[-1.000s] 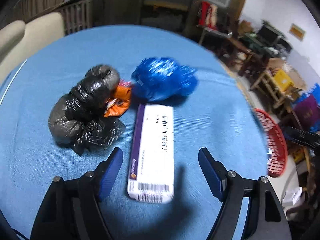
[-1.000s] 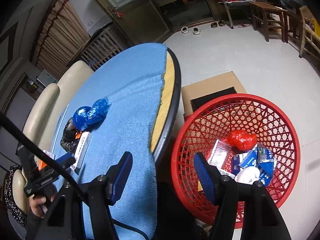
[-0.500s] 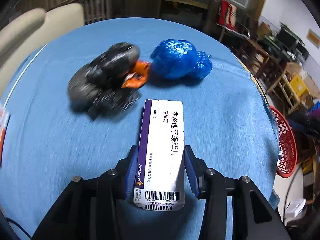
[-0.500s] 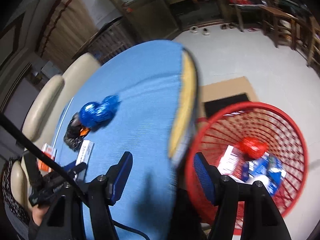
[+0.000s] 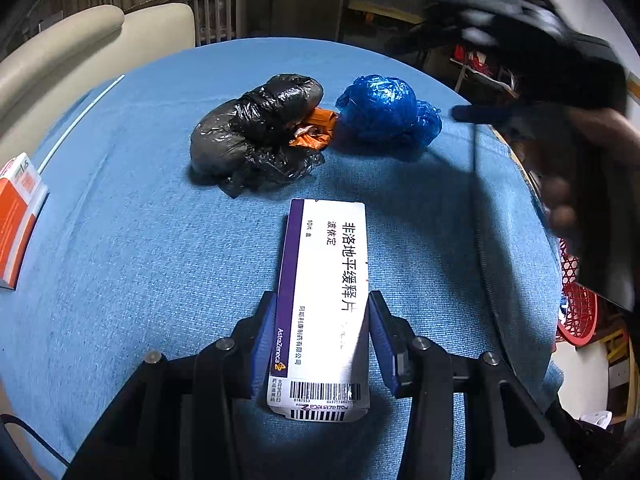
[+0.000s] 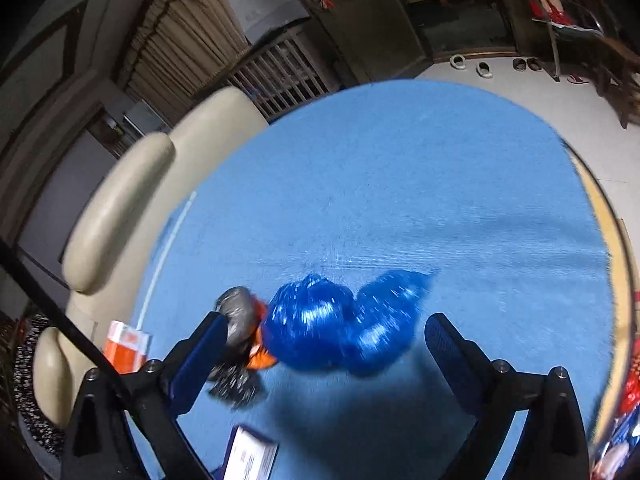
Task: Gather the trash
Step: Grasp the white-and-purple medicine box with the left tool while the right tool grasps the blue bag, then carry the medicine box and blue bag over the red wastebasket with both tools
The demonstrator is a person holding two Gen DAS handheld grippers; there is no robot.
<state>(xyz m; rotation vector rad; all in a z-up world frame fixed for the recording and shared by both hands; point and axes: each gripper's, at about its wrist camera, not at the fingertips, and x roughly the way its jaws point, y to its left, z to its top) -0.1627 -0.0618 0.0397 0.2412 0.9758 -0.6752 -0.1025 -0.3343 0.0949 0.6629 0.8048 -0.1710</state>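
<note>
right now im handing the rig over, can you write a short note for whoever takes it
Left gripper: shut on the white and purple medicine box, over the blue tablecloth.
Right gripper: jaws opening, nothing held, lined up on the blue bag.
On the table: black bag with an orange wrapper wedged against it, and an orange and white box at the left edge.
Red basket sits off the table's right side.
Done: medicine box gripped.
Left: bin it, then the blue bag, black bag, wrapper and orange box.

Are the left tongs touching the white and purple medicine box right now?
Touching. In the left wrist view both blue pads of the left tongs press flat against the long sides of the medicine box, with no gap showing on either side.
</note>
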